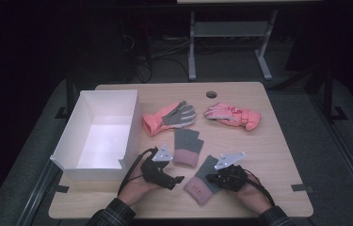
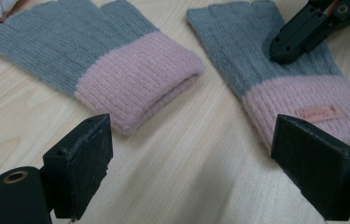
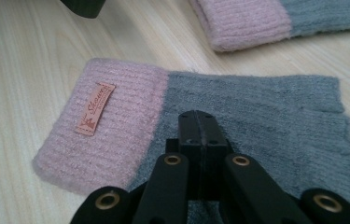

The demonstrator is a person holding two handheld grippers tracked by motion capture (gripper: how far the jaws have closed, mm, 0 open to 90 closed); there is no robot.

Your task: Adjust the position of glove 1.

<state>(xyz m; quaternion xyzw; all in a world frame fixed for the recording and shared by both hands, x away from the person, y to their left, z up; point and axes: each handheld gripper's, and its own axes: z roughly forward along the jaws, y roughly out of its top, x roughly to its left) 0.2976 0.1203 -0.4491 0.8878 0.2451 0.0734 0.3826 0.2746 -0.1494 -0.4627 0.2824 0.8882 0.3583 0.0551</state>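
Note:
Two grey fingerless knit gloves with pink cuffs lie on the wooden table. The nearer glove (image 1: 201, 182) (image 3: 266, 107) carries a small brown label on its cuff. My right gripper (image 1: 212, 178) (image 3: 197, 122) is shut, its tips over that glove's grey part; I see no fabric between the jaws. In the left gripper view the right gripper (image 2: 294, 39) sits over this labelled glove (image 2: 256, 56). The other glove (image 1: 187, 146) (image 2: 102, 60) lies just behind. My left gripper (image 1: 174, 176) (image 2: 200, 163) is open wide, low over bare wood in front of both gloves.
A white open box (image 1: 132, 127) stands at the left of the table. A coral glove with a grey palm (image 1: 169, 117) and a pink glove (image 1: 233, 115) lie farther back. A cable hole (image 1: 211, 94) sits near the far edge.

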